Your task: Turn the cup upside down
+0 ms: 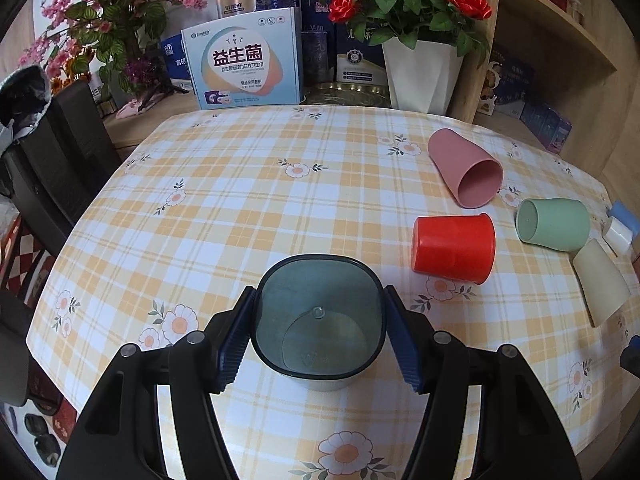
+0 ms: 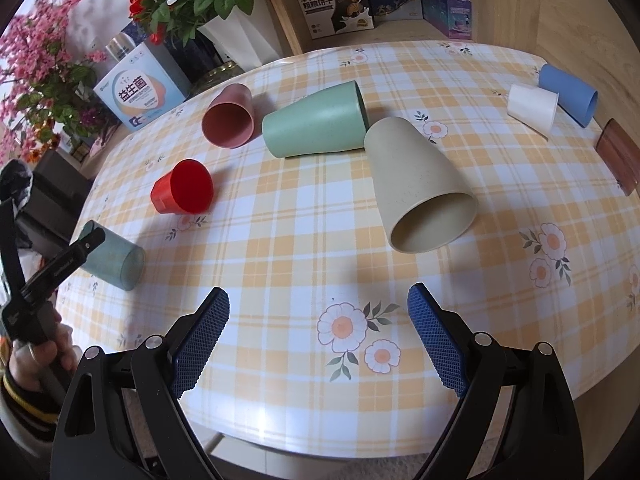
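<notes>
My left gripper [image 1: 320, 336] is shut on a translucent teal-grey cup [image 1: 320, 320], its blue pads pressed to both sides, the open mouth facing the camera. In the right wrist view this cup [image 2: 114, 258] is tilted on its side just above the table at the far left, with the left gripper's finger across it. My right gripper [image 2: 319, 340] is open and empty above the table's front edge. A beige cup [image 2: 416, 184] lies on its side ahead of it.
Other cups lie on the checked tablecloth [image 1: 240, 200]: red [image 1: 454, 248], pink [image 1: 464, 168], green [image 1: 554, 224], beige [image 1: 600, 286]. White [image 2: 532, 108] and blue [image 2: 568, 94] cups lie far right. Boxes and flower pots [image 1: 420, 72] stand behind.
</notes>
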Available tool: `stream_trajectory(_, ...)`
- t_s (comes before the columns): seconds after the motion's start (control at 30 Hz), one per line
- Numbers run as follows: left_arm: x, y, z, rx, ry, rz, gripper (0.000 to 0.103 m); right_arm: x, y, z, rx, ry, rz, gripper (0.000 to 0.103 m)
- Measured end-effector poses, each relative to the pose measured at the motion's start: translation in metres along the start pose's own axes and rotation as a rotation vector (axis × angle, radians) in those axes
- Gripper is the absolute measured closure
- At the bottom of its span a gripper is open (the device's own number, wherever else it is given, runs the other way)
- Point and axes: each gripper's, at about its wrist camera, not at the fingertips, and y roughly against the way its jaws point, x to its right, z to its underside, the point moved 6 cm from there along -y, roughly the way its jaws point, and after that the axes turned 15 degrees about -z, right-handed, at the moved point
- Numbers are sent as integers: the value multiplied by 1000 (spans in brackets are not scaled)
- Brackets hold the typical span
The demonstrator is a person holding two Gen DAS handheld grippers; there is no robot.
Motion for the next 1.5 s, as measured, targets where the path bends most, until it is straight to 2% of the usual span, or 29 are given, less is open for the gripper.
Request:
stream_trajectory(0.27, -3, 2, 1, -45, 13, 21, 41, -3, 6, 0, 9, 0, -4, 15)
stream_trajectory(0.4, -4, 9, 0, -56, 23, 44, 16, -7, 13, -3, 25, 9, -4, 15)
stream_trajectory(0.6, -9, 44, -15, -30, 27, 50, 8, -25, 46, -14, 90, 53, 13, 15)
stream_trajectory(0.97, -34, 166, -48, 164, 52, 117, 6, -70, 144, -28, 285, 144, 58, 15)
stream_trajectory(1.2, -52, 241, -56, 309, 74, 111, 6, -98, 205, -28, 404, 203, 82, 15)
stream_trajectory(1.5, -64, 295, -43, 394, 110, 119, 6, -126, 254, -27, 529, 265, 99, 15)
